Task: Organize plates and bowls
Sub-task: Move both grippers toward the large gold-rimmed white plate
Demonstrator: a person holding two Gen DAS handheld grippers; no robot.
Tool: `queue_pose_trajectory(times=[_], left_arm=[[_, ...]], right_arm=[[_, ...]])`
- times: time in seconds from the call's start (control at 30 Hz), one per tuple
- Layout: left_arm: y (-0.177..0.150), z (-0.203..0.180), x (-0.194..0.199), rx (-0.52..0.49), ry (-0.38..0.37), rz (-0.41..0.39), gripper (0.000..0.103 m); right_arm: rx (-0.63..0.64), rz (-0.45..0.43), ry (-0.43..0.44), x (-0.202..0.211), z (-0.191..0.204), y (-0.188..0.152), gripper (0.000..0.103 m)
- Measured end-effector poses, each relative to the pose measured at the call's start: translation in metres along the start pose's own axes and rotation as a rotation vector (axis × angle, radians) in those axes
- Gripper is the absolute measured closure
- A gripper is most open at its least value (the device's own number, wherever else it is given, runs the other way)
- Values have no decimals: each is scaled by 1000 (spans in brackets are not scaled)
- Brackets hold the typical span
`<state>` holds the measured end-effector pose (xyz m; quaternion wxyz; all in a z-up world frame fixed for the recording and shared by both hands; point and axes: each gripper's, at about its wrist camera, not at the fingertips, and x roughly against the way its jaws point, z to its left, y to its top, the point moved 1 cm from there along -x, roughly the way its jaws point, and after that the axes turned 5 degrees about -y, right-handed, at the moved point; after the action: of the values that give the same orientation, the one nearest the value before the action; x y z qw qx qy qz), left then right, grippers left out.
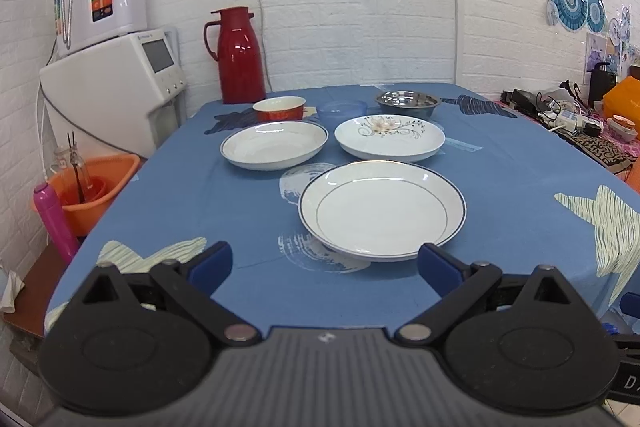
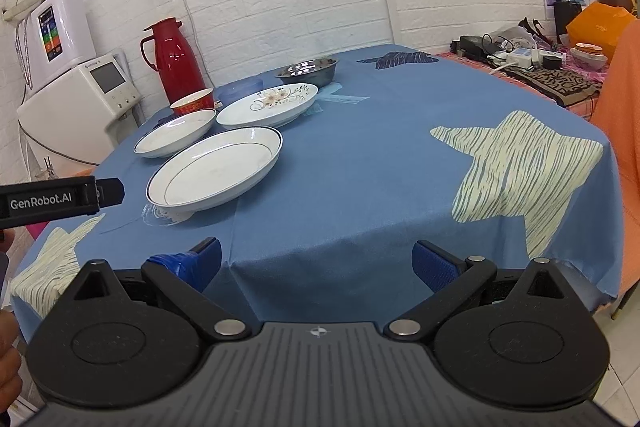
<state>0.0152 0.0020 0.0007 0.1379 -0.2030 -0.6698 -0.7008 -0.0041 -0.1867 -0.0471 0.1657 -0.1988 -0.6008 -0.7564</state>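
Plates and bowls sit spread on the blue tablecloth (image 1: 500,187), all placed here relative to the red thermos (image 1: 239,55). Just right of its base stands the red bowl (image 1: 279,108), then the blue plastic bowl (image 1: 342,110) and the steel bowl (image 1: 408,103); nearer lie the plain plate (image 1: 274,144), the flowered plate (image 1: 389,138) and the blue-rimmed plate (image 1: 382,211). The left gripper (image 1: 325,265) hovers before that nearest plate, jaws wide and empty; the right gripper (image 2: 316,263) is likewise spread. Pinch the rim squarely, lift level, probably stacking onto a neighbour.
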Motion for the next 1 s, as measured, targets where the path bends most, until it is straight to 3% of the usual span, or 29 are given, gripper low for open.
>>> queue_pose_trajectory(times=[0.4, 0.63, 1.0], left_arm=[[15, 10, -22, -7, 26, 26, 5], [32, 24, -45, 48, 14, 57, 5], [51, 51, -101, 68, 51, 145, 5]], right_arm=[[24, 50, -40, -21, 9, 17, 13], [47, 71, -26, -38, 25, 42, 13], [91, 129, -31, -92, 51, 81, 14]])
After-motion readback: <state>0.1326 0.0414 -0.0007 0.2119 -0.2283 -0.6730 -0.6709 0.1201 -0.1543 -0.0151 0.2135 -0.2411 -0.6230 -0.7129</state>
